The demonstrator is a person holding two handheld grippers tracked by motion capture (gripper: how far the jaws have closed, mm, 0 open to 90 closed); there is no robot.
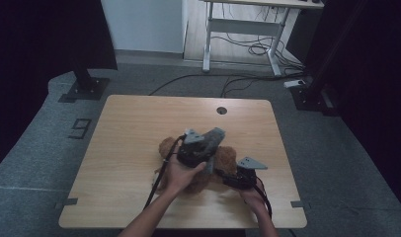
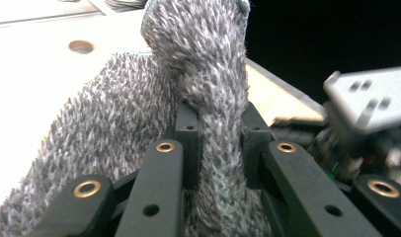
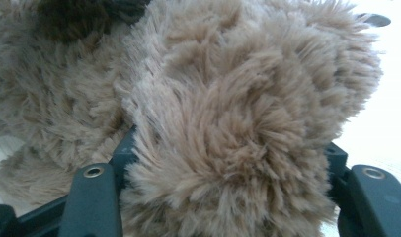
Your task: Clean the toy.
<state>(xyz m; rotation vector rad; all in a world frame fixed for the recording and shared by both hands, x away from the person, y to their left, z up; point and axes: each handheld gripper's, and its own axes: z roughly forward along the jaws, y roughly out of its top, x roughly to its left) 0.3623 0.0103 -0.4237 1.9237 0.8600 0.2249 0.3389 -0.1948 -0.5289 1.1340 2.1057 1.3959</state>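
A brown plush bear [image 1: 229,157] lies on the wooden table [image 1: 134,133], near its front middle. Over the bear hangs a grey fuzzy piece of cloth [image 1: 216,135], and my left gripper [image 1: 209,149] is shut on it. In the left gripper view the grey cloth [image 2: 208,64] rises as a pinched fold between the jaws of the left gripper [image 2: 220,145]. My right gripper [image 1: 227,169] reaches in from the right at the bear's side. In the right gripper view a thick lobe of the brown bear [image 3: 238,123] sits between the jaws of the right gripper [image 3: 230,165], pressed on both sides.
A round cable hole [image 1: 221,110] sits near the table's far edge. Beyond the table, a white desk frame [image 1: 243,29] stands over loose cables on the floor. Dark stand bases [image 1: 84,89] flank the table. The right gripper's grey plate [image 2: 371,96] shows in the left gripper view.
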